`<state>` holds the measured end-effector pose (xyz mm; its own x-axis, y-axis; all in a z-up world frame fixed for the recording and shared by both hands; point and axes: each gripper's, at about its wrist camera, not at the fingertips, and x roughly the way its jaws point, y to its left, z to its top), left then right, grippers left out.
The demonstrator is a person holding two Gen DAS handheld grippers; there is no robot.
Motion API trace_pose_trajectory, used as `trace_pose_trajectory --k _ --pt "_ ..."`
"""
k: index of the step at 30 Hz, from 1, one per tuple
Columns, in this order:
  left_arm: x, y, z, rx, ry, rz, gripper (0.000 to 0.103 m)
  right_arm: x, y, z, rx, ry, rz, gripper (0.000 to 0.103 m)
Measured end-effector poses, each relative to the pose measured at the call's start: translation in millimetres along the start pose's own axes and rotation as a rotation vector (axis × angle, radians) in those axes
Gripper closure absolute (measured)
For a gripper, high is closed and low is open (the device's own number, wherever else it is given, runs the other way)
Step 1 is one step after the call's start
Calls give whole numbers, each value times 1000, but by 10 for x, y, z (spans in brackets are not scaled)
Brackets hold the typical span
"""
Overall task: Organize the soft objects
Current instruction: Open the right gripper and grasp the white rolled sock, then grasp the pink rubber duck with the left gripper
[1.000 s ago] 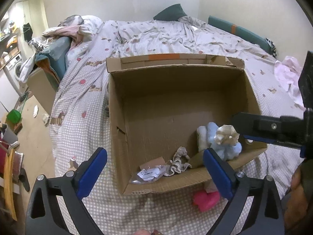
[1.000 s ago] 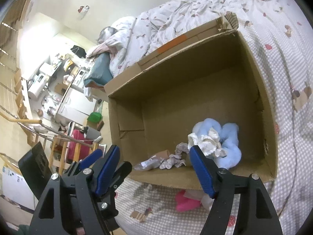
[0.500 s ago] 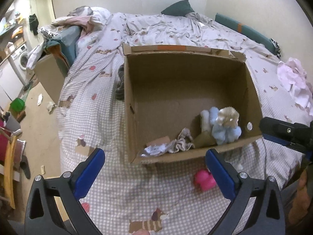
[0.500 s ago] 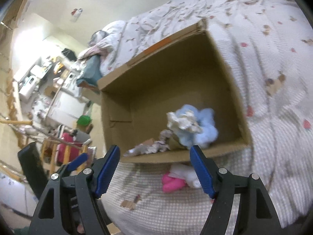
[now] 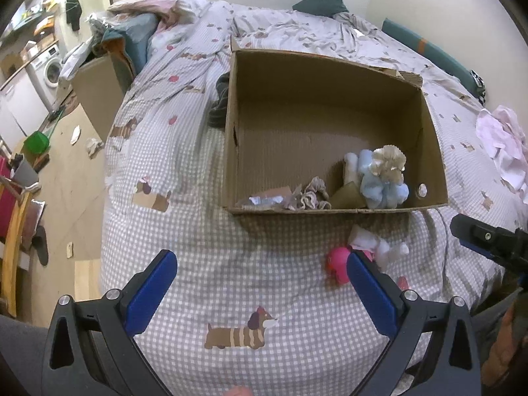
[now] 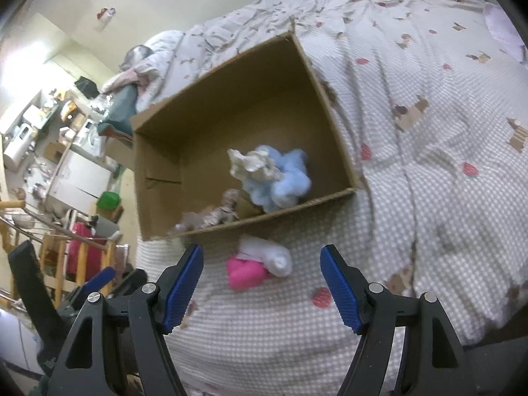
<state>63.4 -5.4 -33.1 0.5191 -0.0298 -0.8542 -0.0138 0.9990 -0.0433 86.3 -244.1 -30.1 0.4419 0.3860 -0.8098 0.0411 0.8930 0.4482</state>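
Both grippers drawn back from cardboard box (image 6: 231,122); pink toy (image 6: 246,274) now ahead between open, empty right gripper (image 6: 262,283) fingers; left gripper (image 5: 260,292) likewise open.

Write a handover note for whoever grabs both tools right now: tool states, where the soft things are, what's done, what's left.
Left tool: open, empty, above the checked bedspread.
Right tool: open, empty, aimed at the items lying in front of the box.
Brown cardboard box on the bed holds a light blue plush toy, a beige frilly cloth and a crumpled clear plastic wrapper.
Done: those are inside the box.
Left: the bright pink soft toy and the white rolled cloth touching it, both outside by the box's near wall. A pale pink garment lies farther off on the bed.
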Motion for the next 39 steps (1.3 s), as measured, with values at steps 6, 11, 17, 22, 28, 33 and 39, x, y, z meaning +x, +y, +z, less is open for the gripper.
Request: trace_pose_trajectory --k 6,11,17,22,28,33,39 --pt "20 37 13 -21 12 -12 1 15 -104 -19 -3 1 -53 24" --pt "37 71 35 -41 25 -19 1 248 -190 -42 53 91 -6 24" --pt "70 116 33 -59 45 -25 1 650 -115 -92 55 204 11 38" --pt "101 129 23 -61 56 -28 1 943 0 -113 48 250 -43 45" --pt "148 107 -5 -51 72 -41 1 1043 70 -94 35 221 -75 60" --pt "208 38 -25 -36 90 -54 1 1018 75 -91 15 239 -59 79" --pt "356 -189 -115 48 137 -62 1 756 50 -84 5 195 -29 79"
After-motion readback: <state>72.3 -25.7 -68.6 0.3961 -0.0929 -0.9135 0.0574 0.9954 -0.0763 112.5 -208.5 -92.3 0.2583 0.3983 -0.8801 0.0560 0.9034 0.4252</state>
